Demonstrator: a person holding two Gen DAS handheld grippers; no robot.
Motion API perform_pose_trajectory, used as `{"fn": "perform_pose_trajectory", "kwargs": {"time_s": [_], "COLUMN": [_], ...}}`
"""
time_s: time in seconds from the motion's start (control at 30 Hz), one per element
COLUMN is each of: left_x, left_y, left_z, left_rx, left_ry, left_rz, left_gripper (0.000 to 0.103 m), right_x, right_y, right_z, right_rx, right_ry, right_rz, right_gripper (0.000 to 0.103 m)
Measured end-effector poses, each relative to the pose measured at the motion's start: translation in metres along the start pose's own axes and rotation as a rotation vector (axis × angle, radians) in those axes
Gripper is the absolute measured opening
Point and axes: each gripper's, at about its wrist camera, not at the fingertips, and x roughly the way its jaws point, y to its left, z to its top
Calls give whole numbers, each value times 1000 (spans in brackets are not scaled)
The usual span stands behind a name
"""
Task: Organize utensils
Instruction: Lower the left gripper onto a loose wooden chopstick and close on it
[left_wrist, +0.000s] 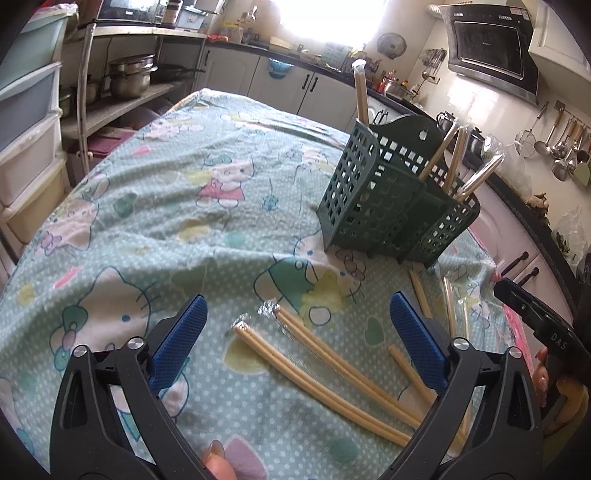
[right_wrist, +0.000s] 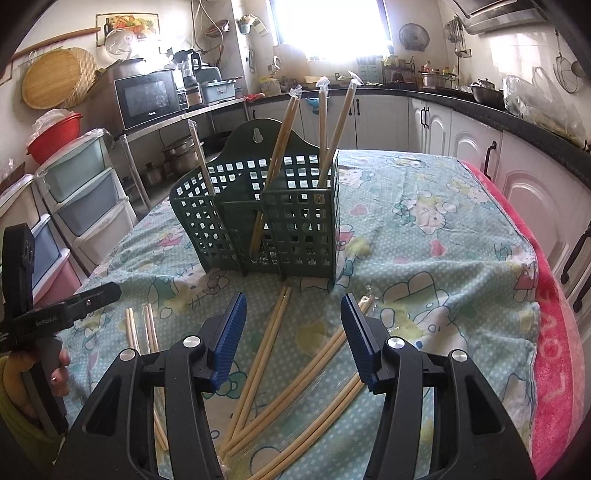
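A dark green utensil holder (left_wrist: 395, 206) (right_wrist: 266, 218) stands on the patterned tablecloth with several wrapped chopstick pairs (right_wrist: 332, 133) upright in its compartments. More wrapped chopstick pairs (left_wrist: 314, 362) (right_wrist: 273, 350) lie loose on the cloth in front of it. My left gripper (left_wrist: 299, 332) is open and empty, low over two loose pairs. My right gripper (right_wrist: 293, 332) is open and empty, above the loose pairs in front of the holder. The right gripper also shows in the left wrist view (left_wrist: 535, 314), and the left gripper in the right wrist view (right_wrist: 66, 306).
The table (left_wrist: 184, 206) carries a green cartoon cloth, with a pink blanket (right_wrist: 554, 332) along its right edge. Plastic drawers (right_wrist: 74, 206) stand left, a shelf with pots (left_wrist: 129, 77) and microwave (right_wrist: 147, 96) behind, and kitchen counters (right_wrist: 480, 122) at back and right.
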Motion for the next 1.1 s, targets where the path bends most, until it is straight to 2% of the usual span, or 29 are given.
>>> {"fn": "perform_pose_trajectory", "kwargs": {"time_s": [0.33, 0.53, 0.67, 0.87, 1.1], "left_x": [8, 22, 25, 26, 26], "left_y": [8, 20, 22, 26, 32], "left_z": [-12, -17, -18, -19, -19], "left_rx": [-26, -73, -71, -74, -82], "left_ry": [55, 106, 108, 109, 112], "left_rz": [-26, -46, -45, -33, -9], "left_gripper": [70, 63, 60, 49, 30], "right_x": [3, 11, 22, 45, 80], "right_y": [-8, -21, -34, -45, -51], "right_z": [-2, -3, -3, 0, 10], "right_rx": [22, 50, 76, 74, 59], "right_ry": [8, 24, 59, 109, 165], "right_rz": [-8, -37, -67, -80, -108], "right_gripper": [51, 51, 51, 51, 51]}}
